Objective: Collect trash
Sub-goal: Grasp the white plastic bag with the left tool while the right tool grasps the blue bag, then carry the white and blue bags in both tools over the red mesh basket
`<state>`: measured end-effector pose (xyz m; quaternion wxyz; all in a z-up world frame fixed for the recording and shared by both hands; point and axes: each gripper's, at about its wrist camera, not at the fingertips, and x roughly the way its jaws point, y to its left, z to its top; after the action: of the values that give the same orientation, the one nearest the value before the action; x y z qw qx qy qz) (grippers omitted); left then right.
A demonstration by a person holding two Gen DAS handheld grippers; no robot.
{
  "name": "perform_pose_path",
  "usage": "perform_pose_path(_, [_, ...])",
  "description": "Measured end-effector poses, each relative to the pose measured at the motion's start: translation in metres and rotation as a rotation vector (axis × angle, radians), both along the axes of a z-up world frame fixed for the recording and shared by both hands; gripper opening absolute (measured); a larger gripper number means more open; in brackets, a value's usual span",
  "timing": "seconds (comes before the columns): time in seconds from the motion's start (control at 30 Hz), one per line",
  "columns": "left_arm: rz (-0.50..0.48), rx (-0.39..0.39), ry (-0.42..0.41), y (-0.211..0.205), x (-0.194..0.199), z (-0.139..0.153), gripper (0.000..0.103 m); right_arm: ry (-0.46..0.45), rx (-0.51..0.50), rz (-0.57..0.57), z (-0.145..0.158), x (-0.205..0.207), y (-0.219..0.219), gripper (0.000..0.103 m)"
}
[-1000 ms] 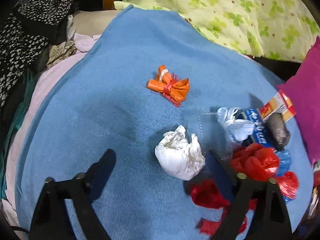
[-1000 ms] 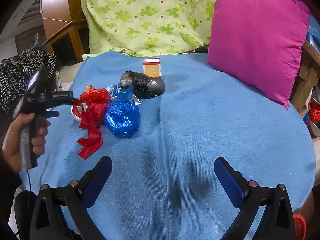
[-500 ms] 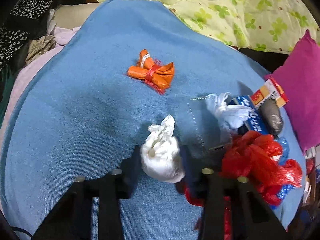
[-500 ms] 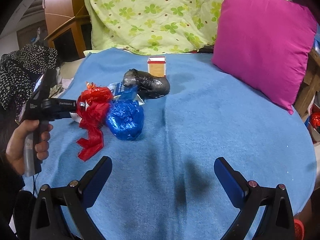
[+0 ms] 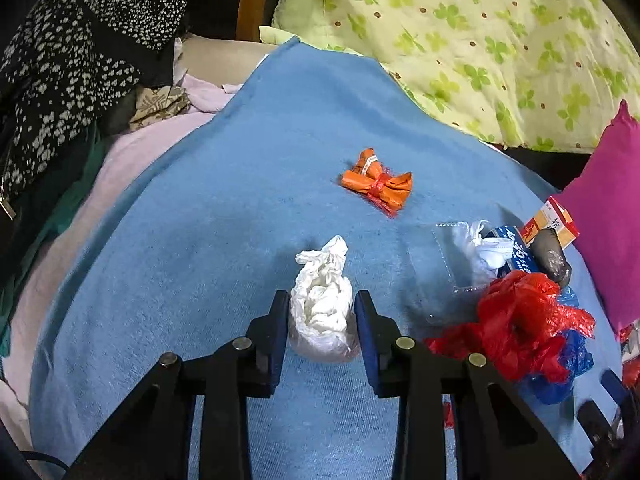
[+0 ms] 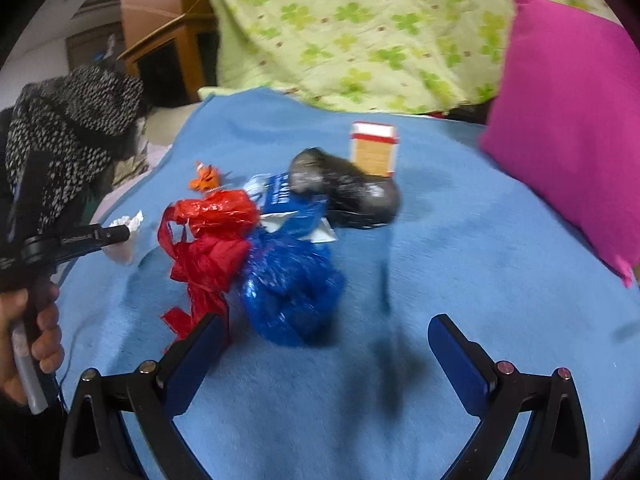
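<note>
My left gripper [image 5: 322, 312] is shut on a crumpled white plastic bag [image 5: 322, 304] over the blue blanket [image 5: 224, 216]. An orange wrapper [image 5: 378, 184] lies further back. To the right sits a pile: a red bag [image 5: 516, 320], a blue bag [image 6: 288, 288], a white wad [image 5: 480, 248], a black bag [image 6: 352, 192] and a small carton [image 6: 374, 152]. My right gripper [image 6: 326, 340] is open and empty, just in front of the blue bag. The left gripper shows in the right wrist view [image 6: 116, 234], holding the white bag [image 6: 126, 240].
A magenta pillow [image 6: 568, 128] leans at the right. A green clover quilt [image 5: 480, 40] lies behind the blanket. Dark spotted clothes [image 5: 72, 64] are heaped at the left, by a wooden cabinet [image 6: 160, 48].
My left gripper moved forward and closed on the white bag. My right gripper moved closer to the blue and red bags, still open.
</note>
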<state>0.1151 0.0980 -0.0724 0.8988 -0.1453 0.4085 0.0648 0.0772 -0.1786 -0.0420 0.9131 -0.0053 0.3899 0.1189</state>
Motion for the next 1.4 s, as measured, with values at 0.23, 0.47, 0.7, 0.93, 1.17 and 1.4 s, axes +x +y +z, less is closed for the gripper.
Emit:
perform_pose_path(0.23, [-0.023, 0.001, 0.01, -0.006, 0.0, -0.005, 0.034, 0.026, -0.015, 0.047, -0.019, 0.035, 0.018, 0.091])
perform_pose_path(0.47, [-0.042, 0.017, 0.002, -0.014, -0.012, 0.0, 0.034, 0.048, 0.033, 0.075, -0.021, 0.033, 0.016, 0.056])
perform_pose_path(0.7, [-0.075, 0.022, -0.018, -0.031, -0.037, 0.014, 0.034, 0.014, 0.051, -0.006, -0.001, -0.006, -0.016, 0.056])
perform_pose_path(0.93, [-0.133, 0.038, -0.033, -0.059, -0.056, 0.027, 0.034, 0.005, 0.068, -0.094, 0.011, -0.034, -0.05, 0.059])
perform_pose_path(1.17, [-0.163, 0.049, -0.03, -0.074, -0.067, 0.029, 0.034, 0.058, 0.008, -0.126, -0.003, -0.041, -0.068, 0.063])
perform_pose_path(1.4, [-0.178, 0.052, -0.027, -0.082, -0.066, 0.03, 0.034, 0.037, 0.05, -0.168, 0.004, -0.052, -0.092, 0.058])
